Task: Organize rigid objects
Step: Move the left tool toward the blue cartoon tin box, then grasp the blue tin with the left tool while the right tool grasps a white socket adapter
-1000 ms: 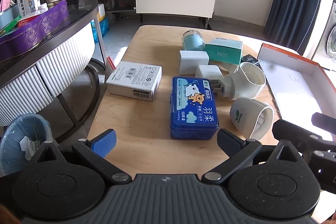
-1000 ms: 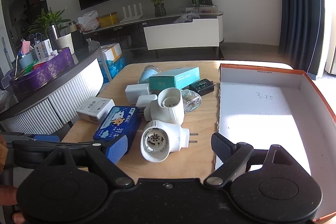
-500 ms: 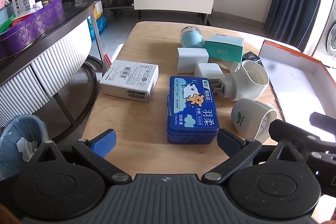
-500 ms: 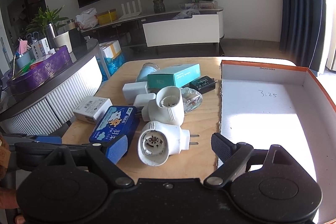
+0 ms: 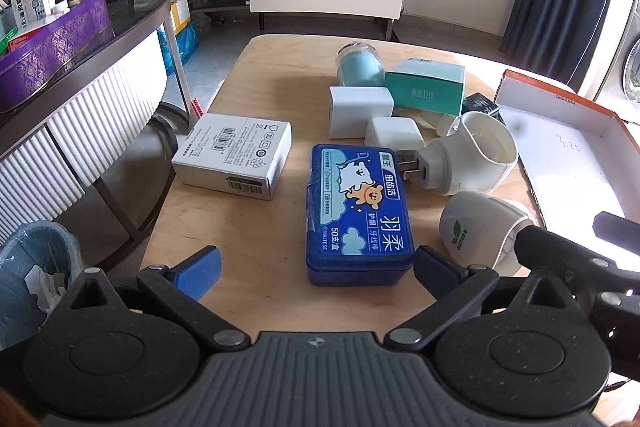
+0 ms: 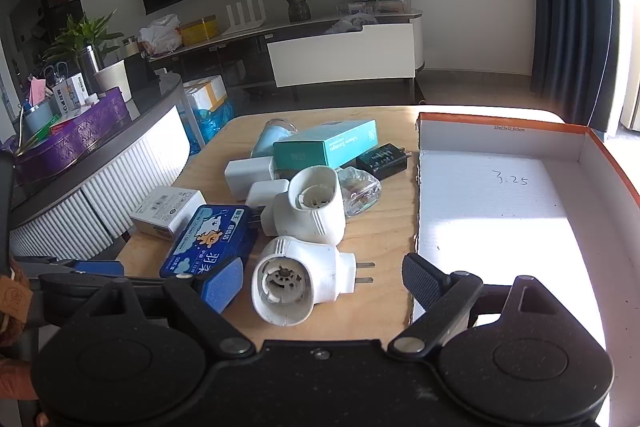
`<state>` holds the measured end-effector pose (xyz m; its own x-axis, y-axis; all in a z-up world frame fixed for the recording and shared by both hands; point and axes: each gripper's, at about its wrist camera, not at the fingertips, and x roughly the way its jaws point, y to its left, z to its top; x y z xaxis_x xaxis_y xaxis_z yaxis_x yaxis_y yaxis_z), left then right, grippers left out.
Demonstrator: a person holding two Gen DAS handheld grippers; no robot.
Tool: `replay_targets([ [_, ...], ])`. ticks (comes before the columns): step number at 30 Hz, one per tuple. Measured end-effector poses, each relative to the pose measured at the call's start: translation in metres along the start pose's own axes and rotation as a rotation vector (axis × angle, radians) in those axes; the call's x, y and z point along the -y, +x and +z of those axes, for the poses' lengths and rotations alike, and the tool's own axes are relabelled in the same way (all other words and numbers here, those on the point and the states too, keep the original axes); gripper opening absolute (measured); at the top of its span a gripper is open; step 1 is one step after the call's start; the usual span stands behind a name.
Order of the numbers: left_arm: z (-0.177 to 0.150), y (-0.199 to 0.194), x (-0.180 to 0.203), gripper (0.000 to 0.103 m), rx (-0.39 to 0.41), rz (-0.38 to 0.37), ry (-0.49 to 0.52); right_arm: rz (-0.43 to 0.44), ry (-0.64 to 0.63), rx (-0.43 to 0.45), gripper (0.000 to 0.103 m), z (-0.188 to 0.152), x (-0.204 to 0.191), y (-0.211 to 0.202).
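On the wooden table (image 5: pixel 260 267) lie a blue floss box (image 5: pixel 356 211) (image 6: pixel 208 241), two white plug-in devices (image 5: pixel 480 227) (image 5: pixel 468 155) (image 6: pixel 300 279) (image 6: pixel 312 203), white chargers (image 5: pixel 360 111), a white carton (image 5: pixel 234 155), a teal box (image 5: pixel 426 85) (image 6: pixel 326 143), a blue jar (image 5: pixel 358 65) and a black adapter (image 6: pixel 382 159). My left gripper (image 5: pixel 318 267) is open, just in front of the blue box. My right gripper (image 6: pixel 322 279) is open around the near white plug-in device. An orange-edged white box (image 6: pixel 500 211) lies to the right.
A curved counter (image 5: pixel 80 67) with a purple box stands left of the table. A bin (image 5: pixel 32 267) sits on the floor at lower left. A TV bench and a plant stand at the back wall.
Both grippers have moved forward toward the objects. The blue box and the near white device now sit closer to the open fingers. No object has moved.
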<state>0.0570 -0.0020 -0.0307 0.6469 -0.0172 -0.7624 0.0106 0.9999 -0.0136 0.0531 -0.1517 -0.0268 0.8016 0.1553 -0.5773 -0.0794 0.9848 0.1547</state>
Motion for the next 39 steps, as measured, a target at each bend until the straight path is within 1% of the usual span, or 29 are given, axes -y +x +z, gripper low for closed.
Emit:
replay_targets([
  [12,0.003,0.006,0.002,0.103,-0.006,-0.008,0.002,-0.007,-0.006,0.003,0.102,0.000,0.003,0.005],
  [16,0.004,0.008,0.001,0.103,-0.009,-0.012,-0.002,-0.016,-0.010,0.020,0.102,0.001,0.006,0.004],
  [21,0.006,0.012,0.001,0.103,-0.008,-0.023,-0.016,-0.016,0.006,0.021,0.102,0.000,0.009,0.006],
  [25,0.011,0.020,0.000,0.103,-0.002,-0.025,-0.033,-0.023,0.004,0.026,0.102,0.001,0.012,0.006],
  [29,0.015,0.030,0.000,0.103,0.003,-0.023,-0.029,-0.022,-0.003,0.024,0.102,0.001,0.013,0.006],
  [30,0.016,0.032,0.001,0.101,0.006,-0.031,-0.020,-0.016,0.000,0.015,0.102,0.001,0.012,0.008],
  [31,0.016,0.034,0.001,0.091,0.007,-0.049,-0.013,-0.014,-0.008,0.004,0.102,0.001,0.011,0.010],
  [32,0.016,0.035,0.001,0.088,0.013,-0.059,-0.009,-0.012,-0.017,-0.001,0.102,0.001,0.010,0.011],
  [34,0.014,0.031,0.002,0.062,0.039,-0.069,0.019,-0.007,-0.033,-0.015,0.102,0.000,0.007,0.013],
  [37,0.010,0.026,-0.003,0.062,0.045,-0.101,0.010,-0.006,-0.066,-0.035,0.102,-0.001,0.002,0.018],
  [39,0.006,0.020,-0.007,0.062,0.051,-0.104,0.004,0.002,-0.068,-0.055,0.102,-0.001,0.001,0.023],
])
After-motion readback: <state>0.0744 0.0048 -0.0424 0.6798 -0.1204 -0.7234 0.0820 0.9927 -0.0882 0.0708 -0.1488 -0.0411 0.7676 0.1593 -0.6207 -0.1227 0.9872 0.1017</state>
